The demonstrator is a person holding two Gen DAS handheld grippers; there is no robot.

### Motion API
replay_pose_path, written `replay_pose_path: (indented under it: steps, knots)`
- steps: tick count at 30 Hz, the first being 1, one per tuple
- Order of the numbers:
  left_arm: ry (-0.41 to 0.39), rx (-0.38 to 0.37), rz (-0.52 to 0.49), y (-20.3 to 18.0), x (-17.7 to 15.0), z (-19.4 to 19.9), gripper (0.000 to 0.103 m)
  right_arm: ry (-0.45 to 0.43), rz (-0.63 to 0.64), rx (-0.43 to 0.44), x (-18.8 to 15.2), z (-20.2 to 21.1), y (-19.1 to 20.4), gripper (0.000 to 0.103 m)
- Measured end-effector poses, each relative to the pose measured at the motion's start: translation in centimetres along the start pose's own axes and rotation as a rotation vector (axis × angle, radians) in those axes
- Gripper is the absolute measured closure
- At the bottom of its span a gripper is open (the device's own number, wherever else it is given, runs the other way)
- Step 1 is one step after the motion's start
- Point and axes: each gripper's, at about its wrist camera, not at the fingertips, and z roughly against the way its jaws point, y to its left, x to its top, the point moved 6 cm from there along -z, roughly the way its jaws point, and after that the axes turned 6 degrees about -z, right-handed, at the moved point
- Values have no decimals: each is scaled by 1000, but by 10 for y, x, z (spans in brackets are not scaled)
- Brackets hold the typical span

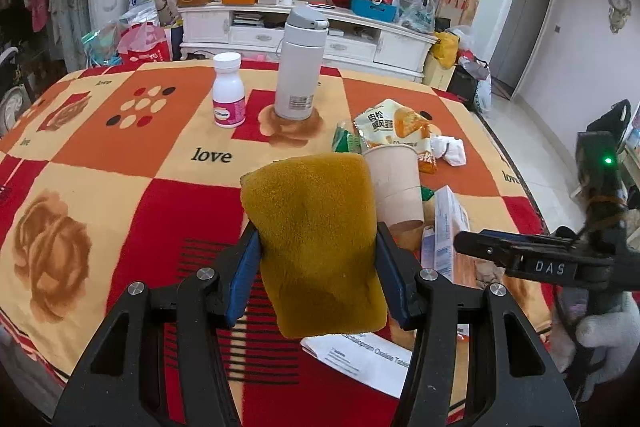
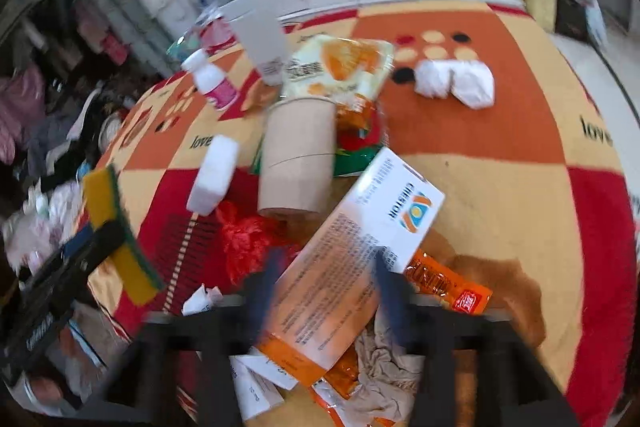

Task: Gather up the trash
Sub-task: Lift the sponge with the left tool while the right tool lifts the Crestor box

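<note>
My left gripper (image 1: 316,239) is shut on a yellow sponge (image 1: 316,243) and holds it above the table; it shows at the left of the right wrist view (image 2: 120,231). My right gripper (image 2: 324,267) straddles a white-and-orange medicine box (image 2: 360,239), its jaws at the box's sides; blur hides whether they press it. Trash lies around: a brown paper cup (image 2: 298,155) on its side, a snack bag (image 2: 340,71), crumpled white tissue (image 2: 454,83), an orange sachet (image 2: 452,287), red plastic (image 2: 244,239). The cup (image 1: 396,183) and snack bag (image 1: 396,131) also show in the left wrist view.
A white thermos (image 1: 298,67) and a white pill bottle (image 1: 228,91) stand at the far side of the patterned tablecloth (image 1: 100,187). A printed leaflet (image 1: 360,359) lies near the front edge. A small white bottle (image 2: 214,175) lies by the cup. A cluttered white cabinet (image 1: 300,31) stands behind.
</note>
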Motion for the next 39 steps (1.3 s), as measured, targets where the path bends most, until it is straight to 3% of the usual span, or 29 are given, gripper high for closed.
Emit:
replay_pose_path:
  steps: [6, 9, 12, 13, 16, 19, 28, 32, 39]
  knots:
    - [15, 7, -6, 1, -2, -2, 50, 54, -65, -23, 5, -18, -17, 36]
    - [28, 4, 6, 3, -4, -7, 50, 53, -42, -63, 11, -30, -16, 25]
    - [33, 3, 4, 3, -5, -8, 50, 132, -68, -77, 8, -52, -24, 25]
    - [33, 4, 2, 2, -6, -8, 50, 126, -85, -61, 7, -53, -27, 29]
    - [34, 7, 0, 2, -7, -8, 50, 17, -68, -30, 12, -33, -23, 29]
    - [42, 10, -2, 0, -6, -10, 50, -39, -18, -21, 16, -11, -14, 29]
    - [19, -32, -30, -29, 6, 2, 50, -134, 24, 51, 23, 50, -2, 29]
    - [16, -83, -64, -59, 13, 6, 50, -157, 25, 25, 19, 73, -22, 29]
    - [42, -208, -137, -138, 24, -2, 50, -194, -37, -85, 5, 113, -99, 29]
